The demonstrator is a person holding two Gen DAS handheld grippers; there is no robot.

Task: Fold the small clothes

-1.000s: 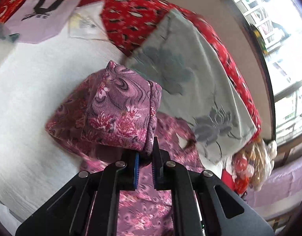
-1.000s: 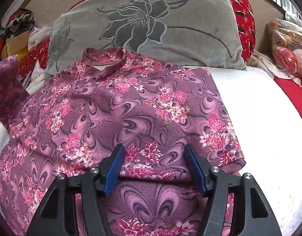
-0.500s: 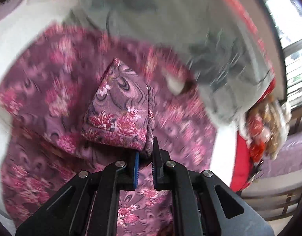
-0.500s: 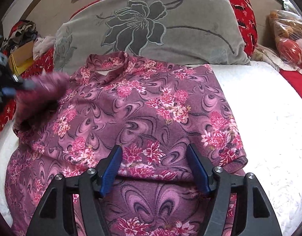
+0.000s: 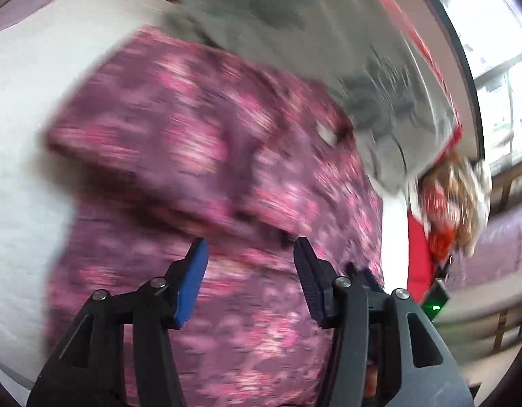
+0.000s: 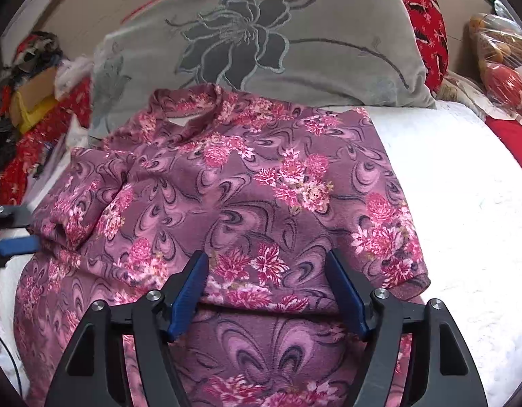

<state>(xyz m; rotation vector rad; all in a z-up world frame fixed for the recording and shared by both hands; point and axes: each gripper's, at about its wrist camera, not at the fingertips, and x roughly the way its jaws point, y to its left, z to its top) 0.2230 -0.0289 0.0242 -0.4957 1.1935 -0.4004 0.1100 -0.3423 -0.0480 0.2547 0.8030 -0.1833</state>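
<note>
A purple floral top (image 6: 247, 196) lies on a white bedspread (image 6: 464, 203), both sleeves folded in over the body, collar toward the pillow. It shows blurred in the left wrist view (image 5: 200, 156). My left gripper (image 5: 249, 257) is open and empty, just above the folded-in left sleeve; its blue pad also shows at the left edge of the right wrist view (image 6: 16, 246). My right gripper (image 6: 267, 271) is open and empty, hovering over the top's lower middle.
A grey pillow with a dark flower (image 6: 261, 40) lies behind the collar. Red patterned bedding (image 6: 427, 23) and a plastic bag of goods (image 6: 502, 68) sit at the right. Piled clothes and boxes (image 6: 33, 78) are at the left.
My left gripper carried the left sleeve across onto the body, then opened and let it go. The sleeve now lies folded in. The right gripper stayed open and almost still.
</note>
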